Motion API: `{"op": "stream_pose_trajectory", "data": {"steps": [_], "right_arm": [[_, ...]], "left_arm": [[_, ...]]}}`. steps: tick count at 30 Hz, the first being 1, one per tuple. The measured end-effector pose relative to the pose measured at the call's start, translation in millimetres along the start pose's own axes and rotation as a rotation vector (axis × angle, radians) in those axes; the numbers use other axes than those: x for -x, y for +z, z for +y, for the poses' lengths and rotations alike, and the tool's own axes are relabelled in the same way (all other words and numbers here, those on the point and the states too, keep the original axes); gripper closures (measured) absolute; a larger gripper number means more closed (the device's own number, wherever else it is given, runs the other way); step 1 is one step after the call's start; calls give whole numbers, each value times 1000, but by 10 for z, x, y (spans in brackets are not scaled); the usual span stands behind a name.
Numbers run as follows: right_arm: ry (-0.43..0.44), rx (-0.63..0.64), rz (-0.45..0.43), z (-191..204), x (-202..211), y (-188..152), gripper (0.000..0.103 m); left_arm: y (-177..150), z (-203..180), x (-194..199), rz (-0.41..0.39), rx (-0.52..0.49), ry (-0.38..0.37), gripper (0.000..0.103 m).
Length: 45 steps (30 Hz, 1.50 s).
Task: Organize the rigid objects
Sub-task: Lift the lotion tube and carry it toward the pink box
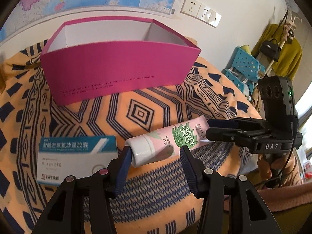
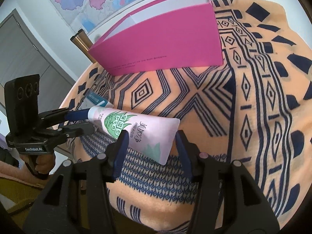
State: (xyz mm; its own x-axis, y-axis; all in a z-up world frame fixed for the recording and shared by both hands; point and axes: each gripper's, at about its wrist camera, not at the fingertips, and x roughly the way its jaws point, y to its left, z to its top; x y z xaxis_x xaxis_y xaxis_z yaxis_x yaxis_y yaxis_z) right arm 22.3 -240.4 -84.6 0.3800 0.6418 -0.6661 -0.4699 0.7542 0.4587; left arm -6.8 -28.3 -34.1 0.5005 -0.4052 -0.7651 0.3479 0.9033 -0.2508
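Note:
A pink hand-cream tube (image 1: 165,139) with a white cap lies on the patterned cloth. My left gripper (image 1: 155,155) is open, its jaws astride the cap end. My right gripper (image 2: 151,141) is open, its jaws astride the flat crimped end of the tube (image 2: 144,134). Each gripper shows in the other's view: the right (image 1: 212,131) at the tube's tail, the left (image 2: 85,120) at the cap. A blue and white medicine box (image 1: 78,159) lies left of the tube. An open magenta box (image 1: 119,74) stands behind, with nothing seen inside.
The orange and navy cloth (image 2: 253,97) covers the table. A wall map and sockets (image 1: 200,10) are behind the box. A blue stool (image 1: 243,64) and hanging clothes stand at the right. A brass tube (image 2: 81,41) sticks up behind the magenta box (image 2: 159,44).

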Motion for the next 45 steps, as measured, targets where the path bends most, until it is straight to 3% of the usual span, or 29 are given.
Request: {"op": "stream_pose_trajectory", "data": {"steps": [45], "right_arm": [[-31, 51, -135, 22, 243, 456, 50]], "left_arm": [[388, -56, 109, -110, -24, 41, 52]]}}
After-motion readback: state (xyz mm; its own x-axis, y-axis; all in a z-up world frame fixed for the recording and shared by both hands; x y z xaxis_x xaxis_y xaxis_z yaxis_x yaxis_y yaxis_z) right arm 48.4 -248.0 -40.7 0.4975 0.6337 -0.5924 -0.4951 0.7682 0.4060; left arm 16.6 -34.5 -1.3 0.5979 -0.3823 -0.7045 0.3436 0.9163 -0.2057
